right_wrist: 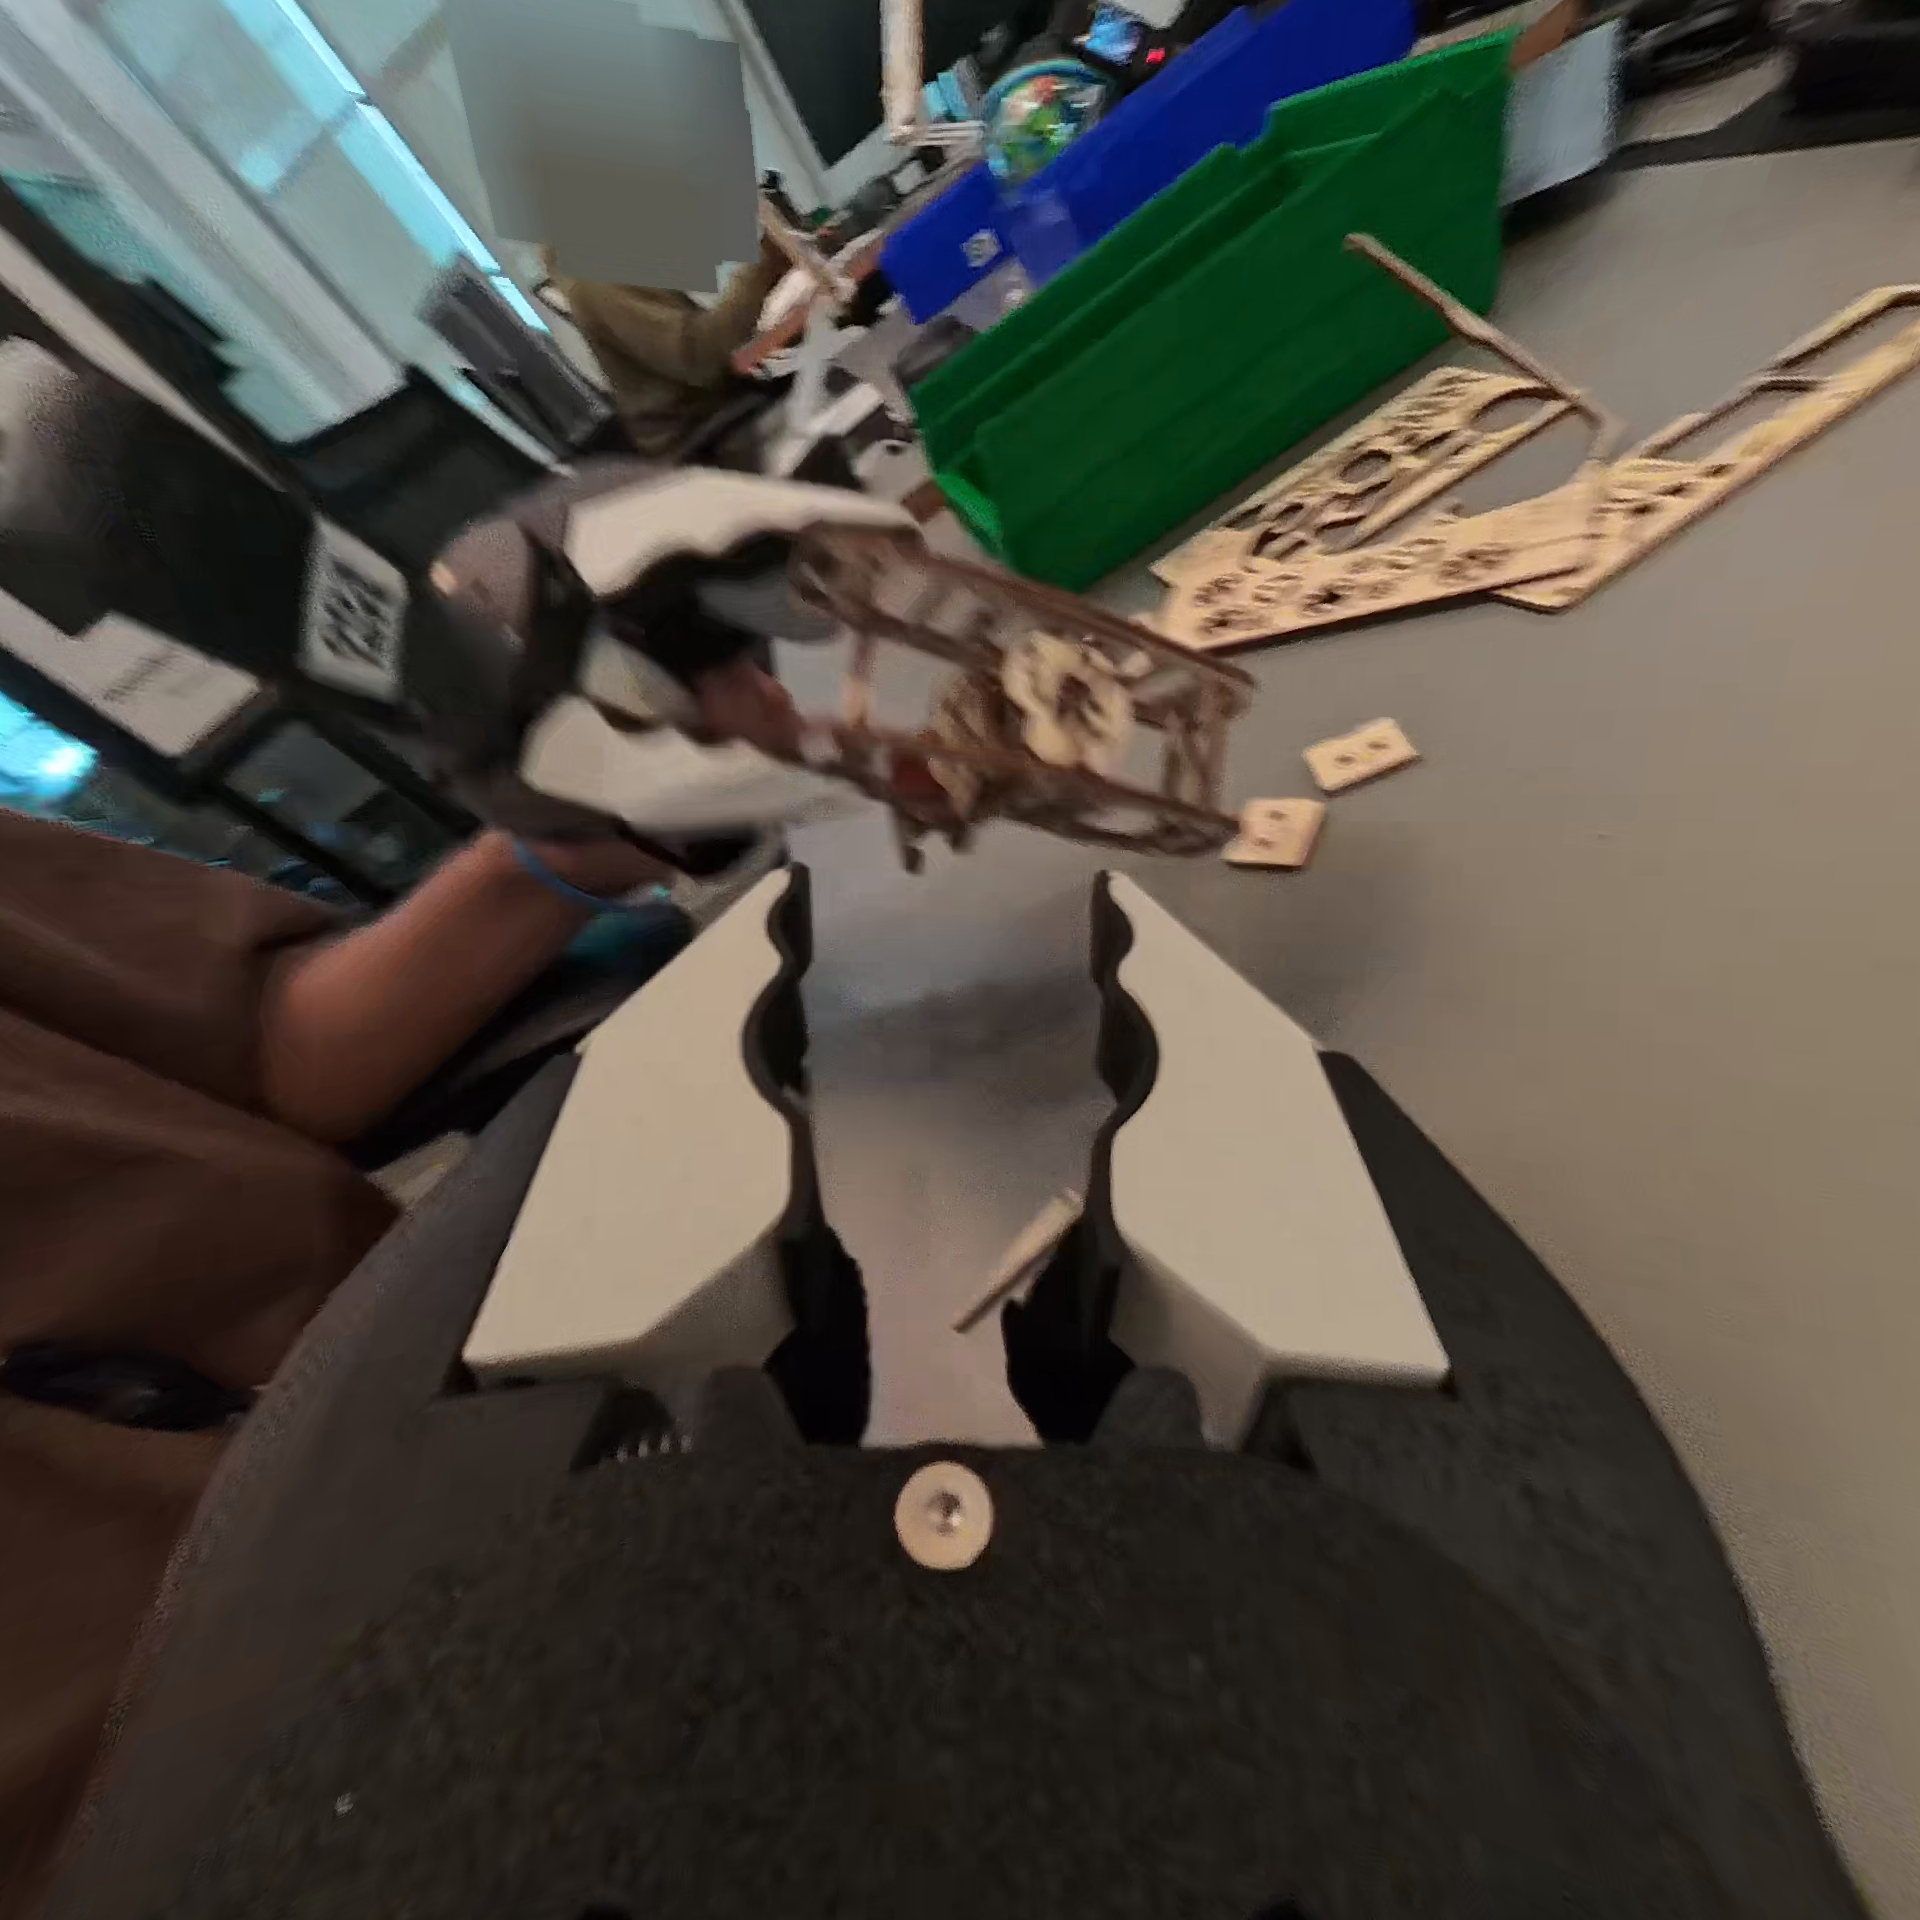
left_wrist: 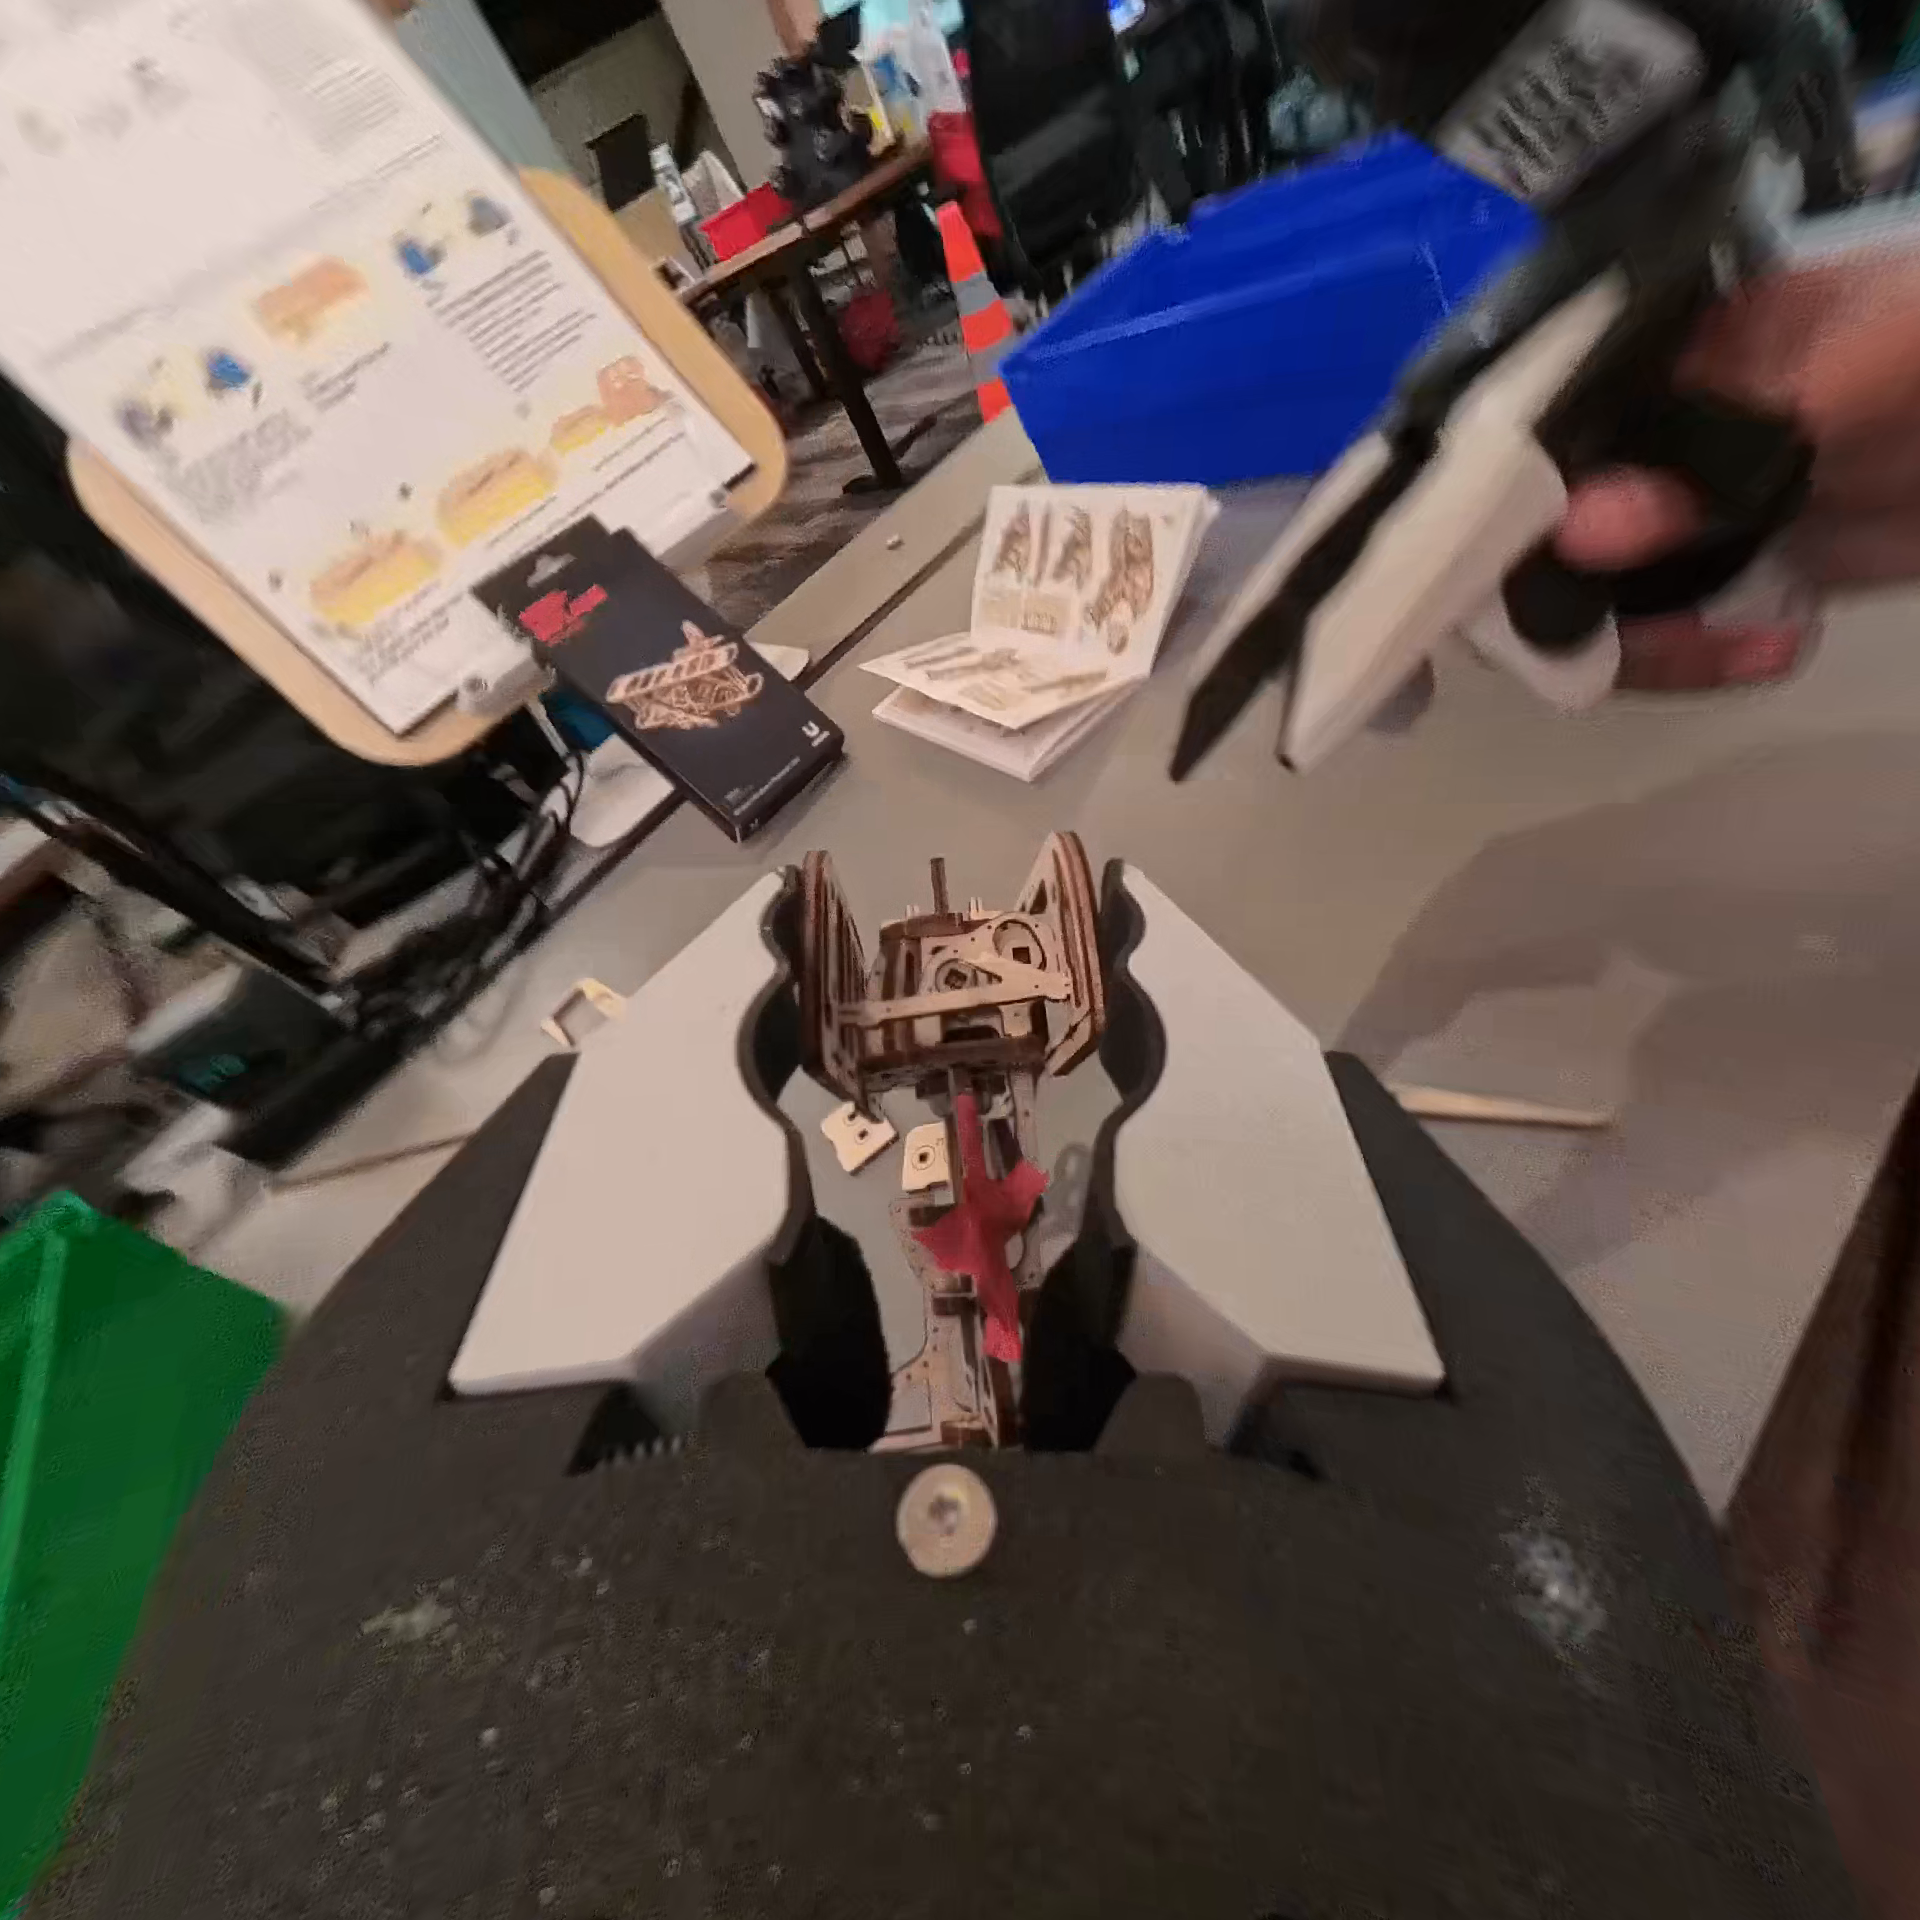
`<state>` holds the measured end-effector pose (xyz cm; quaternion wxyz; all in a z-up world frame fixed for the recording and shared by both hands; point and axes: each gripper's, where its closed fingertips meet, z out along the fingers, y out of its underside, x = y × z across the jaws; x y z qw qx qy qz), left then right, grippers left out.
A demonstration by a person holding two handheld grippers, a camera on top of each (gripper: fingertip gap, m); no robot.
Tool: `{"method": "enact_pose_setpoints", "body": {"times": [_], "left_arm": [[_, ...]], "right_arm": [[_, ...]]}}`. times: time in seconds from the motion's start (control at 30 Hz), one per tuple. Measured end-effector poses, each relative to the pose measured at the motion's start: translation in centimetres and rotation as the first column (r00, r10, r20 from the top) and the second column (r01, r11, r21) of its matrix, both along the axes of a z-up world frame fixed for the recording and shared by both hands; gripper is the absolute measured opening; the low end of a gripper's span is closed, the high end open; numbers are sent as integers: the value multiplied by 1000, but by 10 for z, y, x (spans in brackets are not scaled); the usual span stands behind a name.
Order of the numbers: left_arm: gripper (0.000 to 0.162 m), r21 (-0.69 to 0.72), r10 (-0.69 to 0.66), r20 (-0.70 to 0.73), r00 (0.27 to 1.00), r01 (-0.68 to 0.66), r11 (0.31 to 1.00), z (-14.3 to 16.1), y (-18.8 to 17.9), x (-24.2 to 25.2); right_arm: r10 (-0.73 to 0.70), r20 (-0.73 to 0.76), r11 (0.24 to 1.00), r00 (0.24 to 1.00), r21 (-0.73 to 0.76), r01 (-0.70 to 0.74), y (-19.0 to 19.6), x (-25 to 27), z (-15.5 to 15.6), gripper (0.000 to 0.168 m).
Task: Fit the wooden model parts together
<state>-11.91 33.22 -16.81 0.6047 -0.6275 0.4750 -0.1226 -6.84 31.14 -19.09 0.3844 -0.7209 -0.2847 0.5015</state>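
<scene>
Gripping the wooden model [left_wrist: 951,997] between its two grey fingers, the left hand-held gripper [left_wrist: 948,914] holds the piece up off the grey surface [left_wrist: 1455,935], jaws parted only as wide as the model's frame and pressed against its round side panels. A red part [left_wrist: 982,1226] runs along the model's narrow spine back toward the gripper body. In the right wrist view that same model [right_wrist: 1018,707] juts out from the left hand-held gripper [right_wrist: 831,665], tilted and blurred, hanging above the surface. The right hand-held gripper [right_wrist: 948,904] has its jaws spread with nothing clamped between the tips; a thin wooden sliver [right_wrist: 1018,1257] sits by the inner side of its right finger, and I cannot tell whether it is touching. From the left wrist view the right hand-held gripper [left_wrist: 1236,753] hovers up and to the right, blurred, well apart from the model. Two small flat wooden pieces [right_wrist: 1314,790] lie on the surface just beyond the model, cut-out wooden sheets [right_wrist: 1455,520] lie farther off beside a green bin [right_wrist: 1195,364], and an open booklet [left_wrist: 1049,623] and a black box [left_wrist: 675,675] rest near a blue bin [left_wrist: 1247,322].
</scene>
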Motion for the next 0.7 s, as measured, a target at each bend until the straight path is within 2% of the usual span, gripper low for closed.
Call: {"method": "enact_pose_setpoints", "body": {"times": [0.07,0.13,0.2,0.27,0.37,0.47,0.53,0.63,0.7], "left_arm": [[53,89,-2,-145,989,15,996,-13,-8,15],[53,188,25,-274,961,28,982,-22,-11,25],[53,263,64,-349,935,32,964,-26,-12,31],[53,306,82,-395,915,47,951,-30,-13,36],[53,355,104,-519,848,103,929,-53,-15,42],[53,431,187,-669,720,171,886,-81,-12,45],[53,424,177,-707,685,210,881,-94,-16,55],[53,494,230,-716,659,245,834,-92,-19,68],[52,519,244,-717,653,266,812,-92,-23,74]], "right_arm": [[80,-18,997,997,-9,-80,-7,-11,17,56],[116,76,992,990,50,-119,-10,-17,20,53],[151,216,979,965,102,-176,-14,-22,12,41],[81,323,977,943,162,-140,-4,-19,5,41],[30,295,973,955,208,-95,5,-6,7,38],[89,226,991,970,77,-109,6,16,-13,37],[117,88,990,989,-89,-109,5,24,-25,34],[108,-116,896,987,-418,-147,3,27,-43,36],[70,-229,837,971,-516,-182,6,28,-43,28]]}}
